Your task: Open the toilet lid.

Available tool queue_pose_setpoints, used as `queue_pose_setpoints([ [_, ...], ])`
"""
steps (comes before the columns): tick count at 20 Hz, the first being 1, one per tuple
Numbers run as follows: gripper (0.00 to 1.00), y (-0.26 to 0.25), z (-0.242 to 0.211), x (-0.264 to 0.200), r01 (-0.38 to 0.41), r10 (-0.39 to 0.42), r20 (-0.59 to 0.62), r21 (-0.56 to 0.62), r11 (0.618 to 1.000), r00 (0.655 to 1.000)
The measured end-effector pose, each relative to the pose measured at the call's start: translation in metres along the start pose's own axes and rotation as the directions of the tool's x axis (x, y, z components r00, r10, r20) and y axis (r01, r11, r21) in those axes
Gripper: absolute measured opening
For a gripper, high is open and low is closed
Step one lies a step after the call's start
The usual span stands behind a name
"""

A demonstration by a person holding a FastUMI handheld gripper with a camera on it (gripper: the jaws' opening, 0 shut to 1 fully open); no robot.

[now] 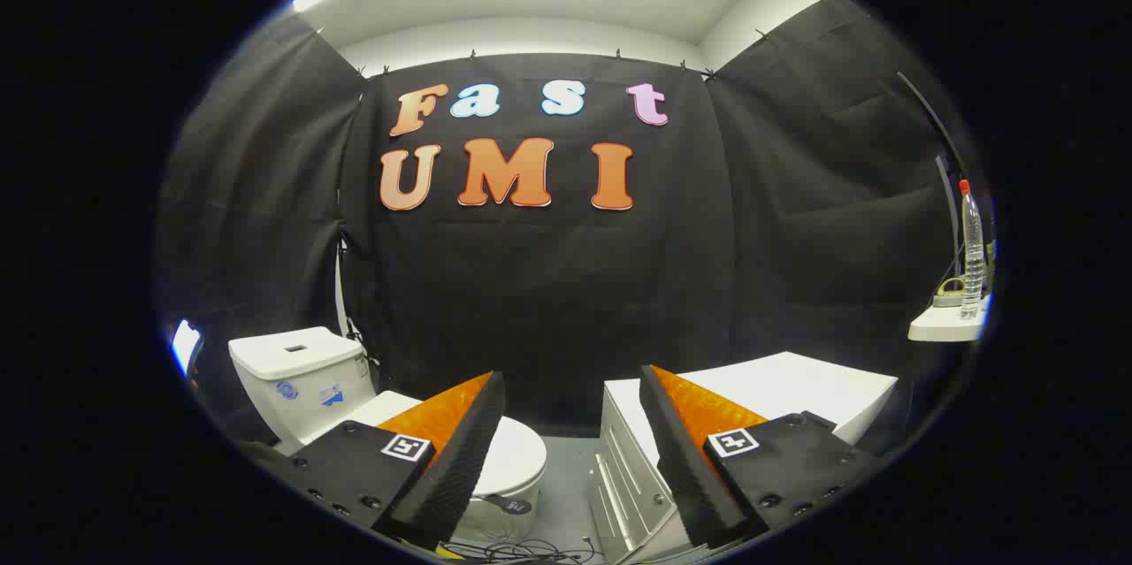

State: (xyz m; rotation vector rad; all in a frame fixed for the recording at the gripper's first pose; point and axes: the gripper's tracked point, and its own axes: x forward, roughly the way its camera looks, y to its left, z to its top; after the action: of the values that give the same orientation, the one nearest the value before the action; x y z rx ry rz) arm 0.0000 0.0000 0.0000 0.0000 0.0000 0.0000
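Observation:
A white toilet stands low at the left, its tank against the black cloth wall. Its white lid lies flat and closed over the bowl, partly hidden behind my left finger. My gripper is open, held well above and back from the toilet, with a wide gap between the fingers and nothing in it. The right finger stands in front of a white cabinet.
A white cabinet with drawers stands to the right of the toilet, with a strip of grey floor between them. Cables lie on the floor near me. A small white shelf at far right holds a clear bottle.

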Motion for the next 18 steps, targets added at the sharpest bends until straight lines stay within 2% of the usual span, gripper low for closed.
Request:
queue_pose_setpoints([
  [18, 0.98, -0.0049, 0.0006, 0.0001, 0.006, -0.006, 0.007, 0.010, 1.000, 1.000],
])
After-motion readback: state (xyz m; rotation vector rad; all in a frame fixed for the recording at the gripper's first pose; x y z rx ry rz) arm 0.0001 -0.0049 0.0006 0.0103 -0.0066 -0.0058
